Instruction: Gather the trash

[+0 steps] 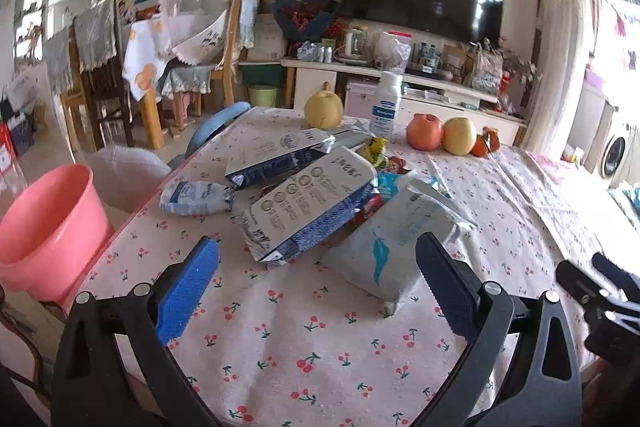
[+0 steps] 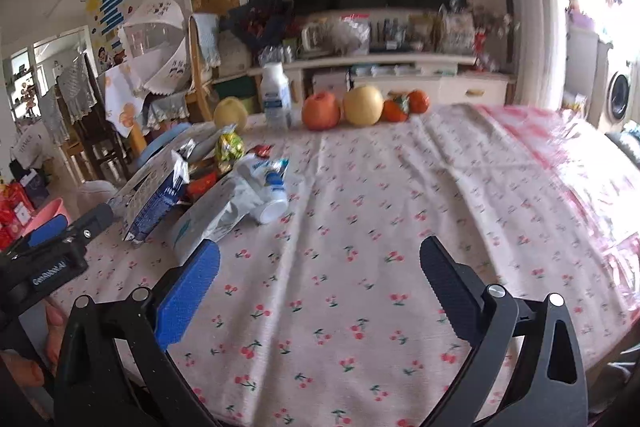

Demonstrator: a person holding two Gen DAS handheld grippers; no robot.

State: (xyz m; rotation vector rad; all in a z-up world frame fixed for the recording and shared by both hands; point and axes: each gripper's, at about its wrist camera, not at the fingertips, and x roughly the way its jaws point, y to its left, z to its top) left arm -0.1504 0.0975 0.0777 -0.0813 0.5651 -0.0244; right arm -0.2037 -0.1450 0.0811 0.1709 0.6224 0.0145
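both wrist views face across the table (image 1: 320,347), sharing its clutter.

Wrappers (image 1: 308,203) lie mid-table, fruit (image 1: 440,135) behind them, bucket (image 1: 48,227) left of the table (image 1: 320,347).

The left gripper (image 1: 318,285) has two big black curved arms. Each arm has round silver screws near the top. One finger wears a bright blue bumpy pad (image 1: 188,291). The other pad (image 1: 444,287) is dark blue with little teeth along its edge. The right gripper (image 2: 320,287) looks just the same, with a blue pad (image 2: 188,293) and a dark pad (image 2: 448,287). Beside its blue finger sits another black body with small white letters (image 2: 48,277), too small to read fully.
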